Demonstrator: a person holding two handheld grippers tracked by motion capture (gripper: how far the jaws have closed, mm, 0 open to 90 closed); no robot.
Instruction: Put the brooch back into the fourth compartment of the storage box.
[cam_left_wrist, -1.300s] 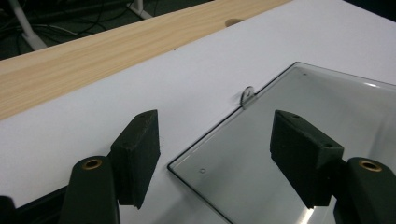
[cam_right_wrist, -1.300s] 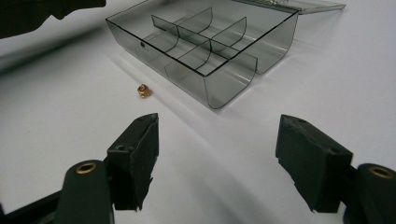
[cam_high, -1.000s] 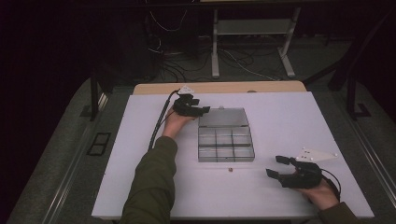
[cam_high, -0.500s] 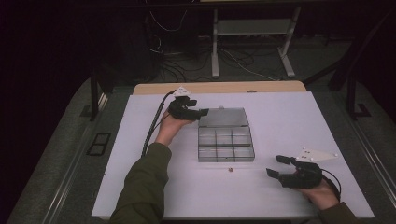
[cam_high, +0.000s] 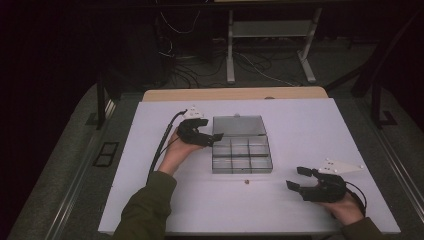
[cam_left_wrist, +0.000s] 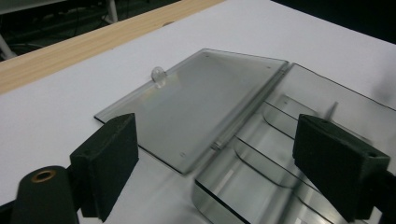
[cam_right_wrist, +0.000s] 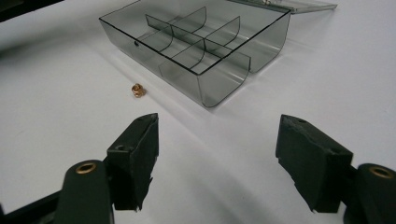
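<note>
My left gripper (cam_high: 216, 138) hangs at the left edge of the clear plastic box (cam_high: 242, 154), jaws spread apart with nothing between them; they have just been opening. Looking along them, I see the box's lid (cam_left_wrist: 196, 100) lying flat and open on the counter (cam_high: 310, 130), hinged to the tray, a small round knob (cam_left_wrist: 159, 76) on its far edge. The tray's curved dividers (cam_left_wrist: 261, 156) sit just beyond my right jaw, compartments bare as far as I can see.

My right gripper (cam_high: 299, 178) rests low over the counter, well apart from the box, on its near right. Its jaws stand wide too, holding nothing. Ahead of them, a tiny brass nut (cam_right_wrist: 137, 89) lies on the white surface, just beside the box's near wall, outside it. Nothing stands between the jaws and that nut. Beyond the counter's far wooden edge (cam_high: 235, 94), cables and metal table legs (cam_high: 230, 55) sit in the dark.
</note>
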